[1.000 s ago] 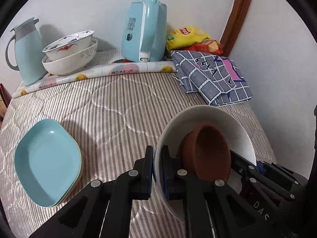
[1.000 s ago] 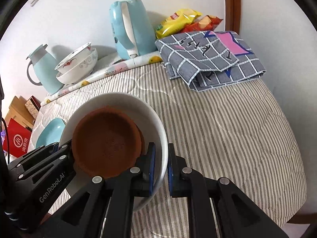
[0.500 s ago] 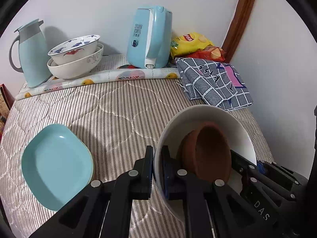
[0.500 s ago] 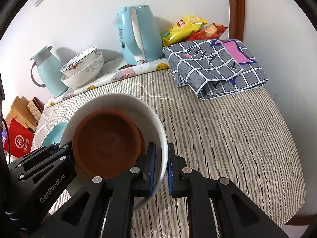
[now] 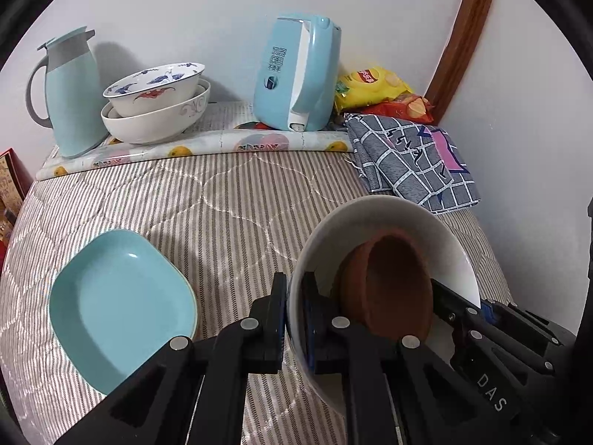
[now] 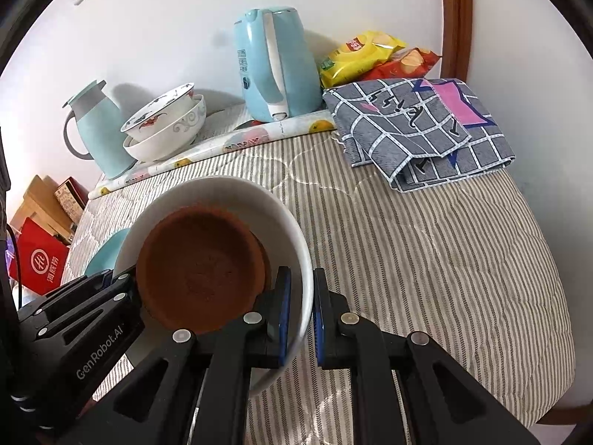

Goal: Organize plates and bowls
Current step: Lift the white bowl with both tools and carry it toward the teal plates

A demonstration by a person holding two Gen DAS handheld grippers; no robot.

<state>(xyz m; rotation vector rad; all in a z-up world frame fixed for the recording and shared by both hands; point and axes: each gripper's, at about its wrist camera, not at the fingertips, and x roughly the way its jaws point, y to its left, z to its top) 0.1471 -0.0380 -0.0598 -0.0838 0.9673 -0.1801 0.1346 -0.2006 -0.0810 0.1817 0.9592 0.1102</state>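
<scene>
Both claws clamp one white bowl (image 5: 385, 218): left gripper (image 5: 294, 319) and right gripper (image 6: 299, 317) pinch opposite rim edges. Bowl opens upward, a brown dish (image 6: 202, 270) lying tilted inside.

i've got a white bowl (image 5: 389, 222) tilted above the striped cover, a brown clay dish (image 5: 389, 285) nested inside it. a pale blue plate (image 5: 118, 307) lies flat on the cover to its left; two patterned bowls (image 5: 155, 104) sit stacked by the wall.

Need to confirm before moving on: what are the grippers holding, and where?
Both grip the white bowl by opposite rim edges: left gripper, right gripper. Brown dish sits inside.
</scene>
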